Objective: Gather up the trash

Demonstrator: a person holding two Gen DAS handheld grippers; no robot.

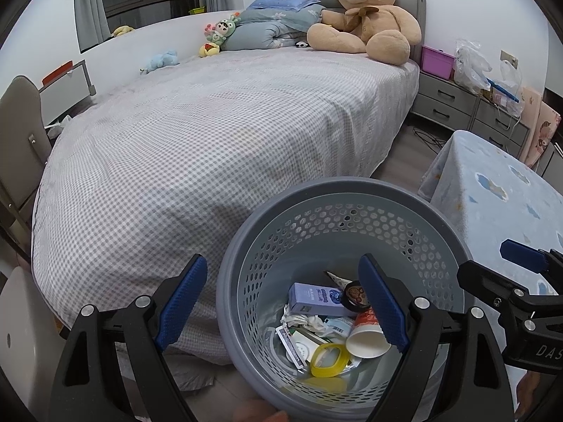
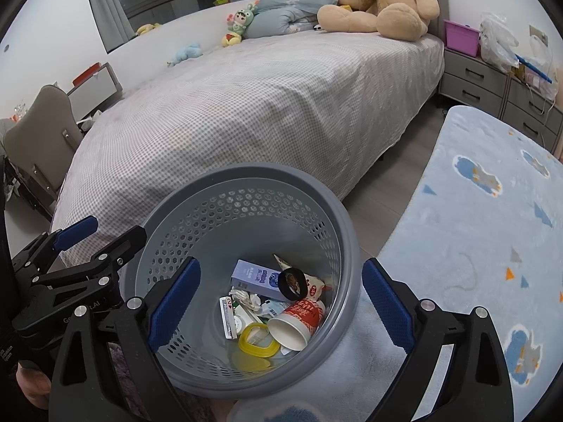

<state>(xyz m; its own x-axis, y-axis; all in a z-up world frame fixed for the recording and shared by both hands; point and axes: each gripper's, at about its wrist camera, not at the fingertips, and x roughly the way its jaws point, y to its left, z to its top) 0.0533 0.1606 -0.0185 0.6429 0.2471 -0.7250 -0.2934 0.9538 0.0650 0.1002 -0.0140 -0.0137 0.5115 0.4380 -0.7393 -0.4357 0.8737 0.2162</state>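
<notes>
The right gripper's blue pad [image 1: 378, 304] hides part of the paper cup [image 1: 366, 337] in the bin [image 1: 246, 246]. Print on the purple box [image 2: 253, 274] beside the cup is too small to read. The teddy bear [image 2: 387, 3] beyond the bin loses its head to the frame's top edge.

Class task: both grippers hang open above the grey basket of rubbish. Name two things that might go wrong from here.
1. The left gripper straddles the basket rim; lowering might knock or tip it.
2. The paper cup lies on its side, so a grab could crush it.
</notes>
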